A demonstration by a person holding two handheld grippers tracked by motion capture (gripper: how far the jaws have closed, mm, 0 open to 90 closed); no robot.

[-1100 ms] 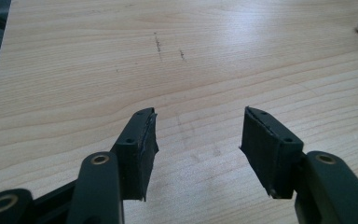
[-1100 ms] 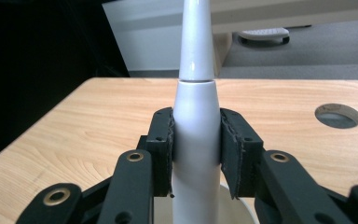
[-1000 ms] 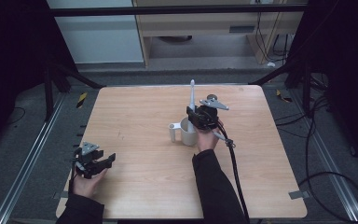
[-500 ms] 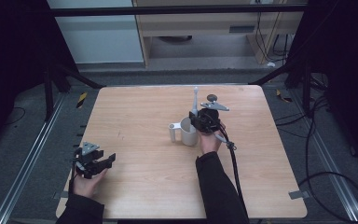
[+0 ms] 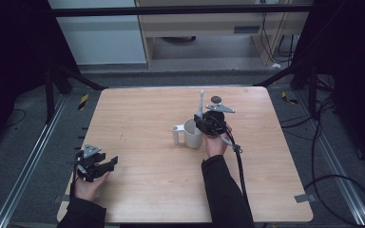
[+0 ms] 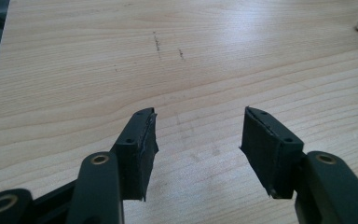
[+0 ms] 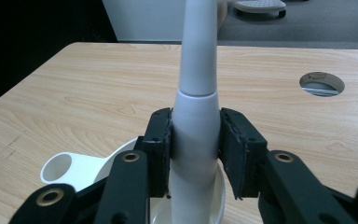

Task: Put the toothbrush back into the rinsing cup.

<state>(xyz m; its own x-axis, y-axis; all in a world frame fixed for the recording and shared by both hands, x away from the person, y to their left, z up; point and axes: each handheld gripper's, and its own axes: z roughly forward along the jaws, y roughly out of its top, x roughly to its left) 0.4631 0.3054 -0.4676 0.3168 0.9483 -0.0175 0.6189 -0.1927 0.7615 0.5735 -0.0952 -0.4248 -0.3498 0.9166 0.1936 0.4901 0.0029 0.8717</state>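
Note:
A white mug [image 5: 191, 134] stands near the middle of the wooden table [image 5: 138, 118], its handle to the left. A white tapered stick [image 5: 201, 102] rises upright out of it. My right gripper [image 5: 205, 124] is beside the mug's right rim. In the right gripper view its pads [image 7: 161, 140] touch the stick [image 7: 196, 70] on both sides just above the mug [image 7: 70, 170]. These jaws have just been opening a little, with the stick still between them. My left gripper [image 5: 110, 161] lies open near the table's front left corner, with nothing between its fingers [image 6: 140, 144].
A round hole [image 5: 216, 99] in the tabletop sits just behind the right gripper and appears at the right in the right gripper view [image 7: 321, 83]. A cable [image 5: 240, 166] trails from the right gripper toward the front edge. Dark frame posts stand around the table.
My right gripper, with the stick, has shifted slightly to the right and nearer to me. The left hand has not moved.

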